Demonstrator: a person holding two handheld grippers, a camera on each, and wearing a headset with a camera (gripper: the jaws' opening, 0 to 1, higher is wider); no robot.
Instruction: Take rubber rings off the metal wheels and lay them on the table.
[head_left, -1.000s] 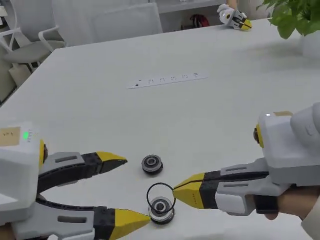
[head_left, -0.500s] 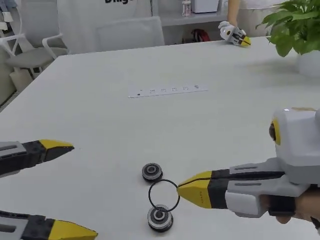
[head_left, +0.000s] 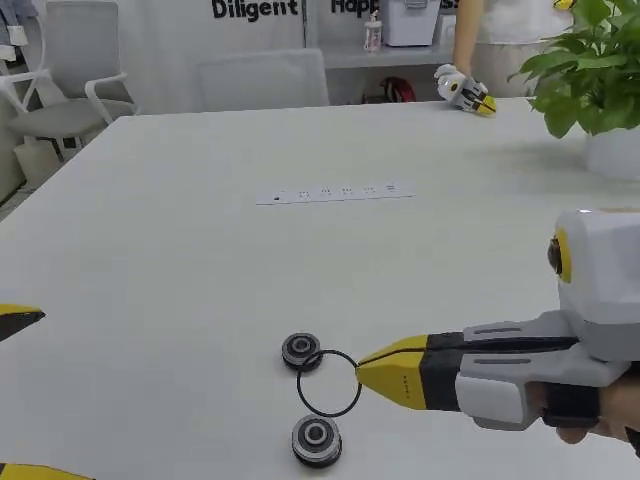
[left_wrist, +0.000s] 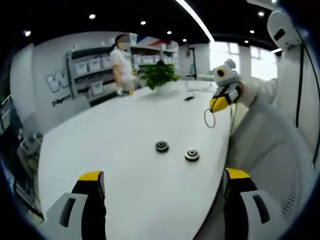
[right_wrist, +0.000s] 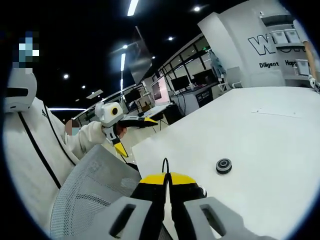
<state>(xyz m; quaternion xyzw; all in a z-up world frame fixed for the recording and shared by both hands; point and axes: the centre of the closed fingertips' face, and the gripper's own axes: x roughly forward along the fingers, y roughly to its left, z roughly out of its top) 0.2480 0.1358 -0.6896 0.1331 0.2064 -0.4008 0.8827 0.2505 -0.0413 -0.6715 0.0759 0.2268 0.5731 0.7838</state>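
Progress is judged at under half: one rubber ring (head_left: 328, 382) is off its wheel but not yet laid down

Head view: the rubber ring is gripped by its edge in the clenched jaws of the right gripper (head_left: 370, 372) and held over the table (head_left: 200, 250), between the two metal wheels. The far wheel (head_left: 301, 351) is partly overlapped by the ring in the picture; the near wheel (head_left: 316, 440) lies just below it. Whether the ring touches the table cannot be told here. The far wheel looks darker at the rim, so a ring is judged to be left on it, though the detail is small

Left gripper view: the jaws of the left gripper (left_wrist: 162, 177) are released and spread wide, with nothing between them. Both wheels are seen on the table ahead, near each other but apart. The right gripper is seen beyond them, the ring dangling from its tip, apparently clear of the table

Right gripper view: the jaws are pressed together, and a thin black arc of the ring rises from between the tips. One wheel is seen on the table ahead

Left to do, as judged: the held ring to be set down, the other wheel to be stripped
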